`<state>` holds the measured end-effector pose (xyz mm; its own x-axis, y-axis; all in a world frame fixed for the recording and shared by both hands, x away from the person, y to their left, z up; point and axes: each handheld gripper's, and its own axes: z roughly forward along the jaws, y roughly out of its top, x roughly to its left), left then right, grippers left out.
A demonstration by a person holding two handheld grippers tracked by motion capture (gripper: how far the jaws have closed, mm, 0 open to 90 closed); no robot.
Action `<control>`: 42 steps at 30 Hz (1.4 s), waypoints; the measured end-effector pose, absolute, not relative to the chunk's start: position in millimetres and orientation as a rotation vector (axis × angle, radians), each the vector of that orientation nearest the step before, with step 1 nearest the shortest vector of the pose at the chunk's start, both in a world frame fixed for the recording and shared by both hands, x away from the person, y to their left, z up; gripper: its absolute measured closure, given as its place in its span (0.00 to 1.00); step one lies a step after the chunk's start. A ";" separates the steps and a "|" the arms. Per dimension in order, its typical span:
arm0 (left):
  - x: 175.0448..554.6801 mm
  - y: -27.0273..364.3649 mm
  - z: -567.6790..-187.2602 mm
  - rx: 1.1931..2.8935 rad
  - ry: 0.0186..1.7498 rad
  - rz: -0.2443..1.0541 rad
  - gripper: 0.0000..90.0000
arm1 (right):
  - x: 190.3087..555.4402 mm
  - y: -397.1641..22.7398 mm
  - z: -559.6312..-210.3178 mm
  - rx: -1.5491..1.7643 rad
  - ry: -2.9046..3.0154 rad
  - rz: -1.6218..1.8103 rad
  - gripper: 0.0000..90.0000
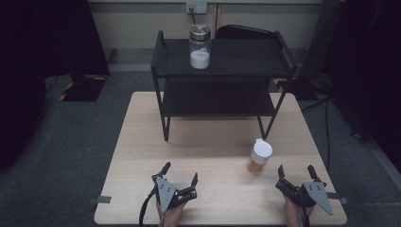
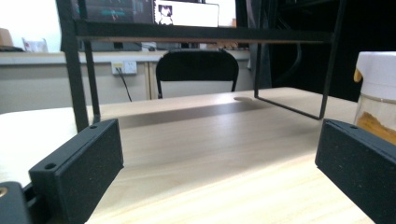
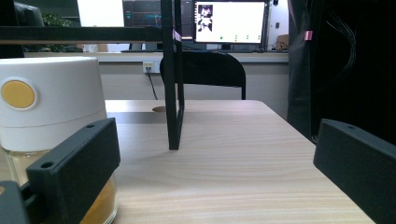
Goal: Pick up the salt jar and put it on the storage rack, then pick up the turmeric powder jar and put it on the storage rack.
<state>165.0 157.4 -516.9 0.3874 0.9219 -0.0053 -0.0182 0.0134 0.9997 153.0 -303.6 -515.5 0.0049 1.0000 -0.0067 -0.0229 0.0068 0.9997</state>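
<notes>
Two jars are out: one with white powder [image 1: 200, 40] already stands on the top level of the black shelf [image 1: 222, 71], while the white-capped jar of yellow-orange powder [image 1: 259, 157] sits on the tabletop [image 1: 142, 142], near the right gripper [image 1: 298, 171] and a little ahead and to its left. Both the left gripper [image 1: 180, 172] and the right rest low at the near edge, fingers spread wide, holding nothing. Judging by this, the shelving of the second jar has not begun; reach, grasp and lift all remain.
</notes>
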 end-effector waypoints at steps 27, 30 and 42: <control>164.5 156.1 -516.5 1.350 0.909 0.921 0.00 | 153.0 -303.8 -515.7 1.188 1.192 1.213 0.00; 164.5 156.1 -516.5 1.350 0.909 0.921 0.00 | 152.9 -304.3 -515.7 1.188 1.193 1.215 0.00; 164.5 155.6 -516.4 1.349 0.911 0.922 0.00 | 153.8 -310.0 -513.8 1.206 1.202 1.256 0.00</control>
<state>164.5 155.6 -516.4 0.3777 0.9259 -0.0050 -0.0161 0.0120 0.9998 153.8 -310.0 -513.8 -0.0251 0.9993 0.0278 -0.0163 -0.0282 0.9995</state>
